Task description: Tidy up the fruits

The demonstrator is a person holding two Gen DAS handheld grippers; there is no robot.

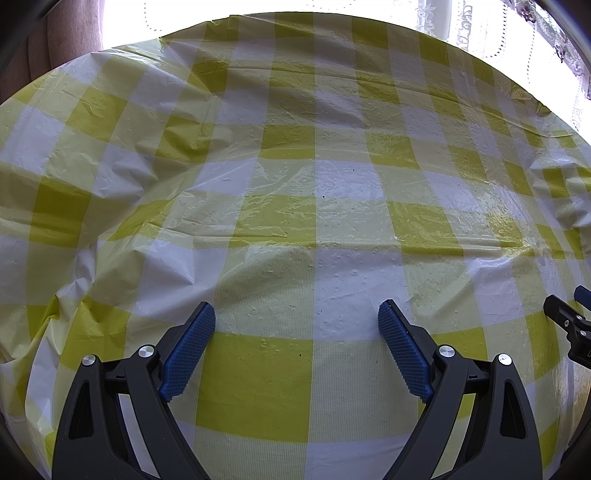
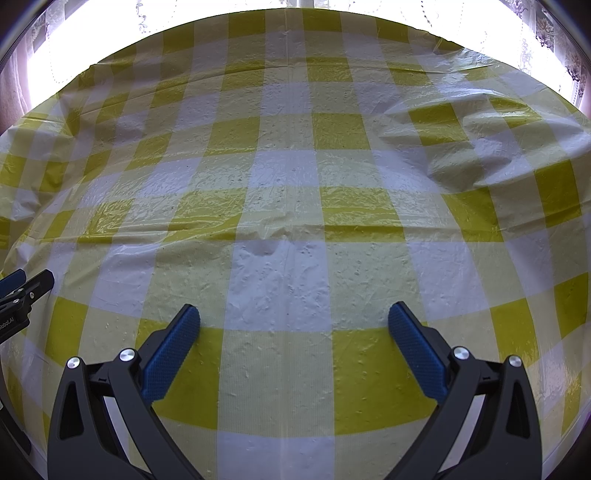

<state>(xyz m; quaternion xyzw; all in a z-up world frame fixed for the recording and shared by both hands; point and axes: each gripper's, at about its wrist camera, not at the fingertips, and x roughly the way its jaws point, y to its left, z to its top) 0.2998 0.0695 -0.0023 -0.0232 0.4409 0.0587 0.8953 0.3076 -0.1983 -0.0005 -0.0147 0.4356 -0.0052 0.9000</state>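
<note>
Blue-padded black left gripper [image 1: 297, 314] and right gripper [image 2: 294, 315]: jaws spread, empty, poised above bench under crinkled yellow-and-white checked plastic cloth [image 1: 295, 177]. No fruit visible in either view. Judged: task not started; next, locate fruit.

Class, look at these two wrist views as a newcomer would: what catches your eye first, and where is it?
The yellow-and-white checked tablecloth fills both views, wrinkled and glossy, with bright curtained windows glaring behind its far edge. Low in each view, a gripper with blue pads stands open and empty: the left gripper and the right gripper. No fruit shows.
</note>
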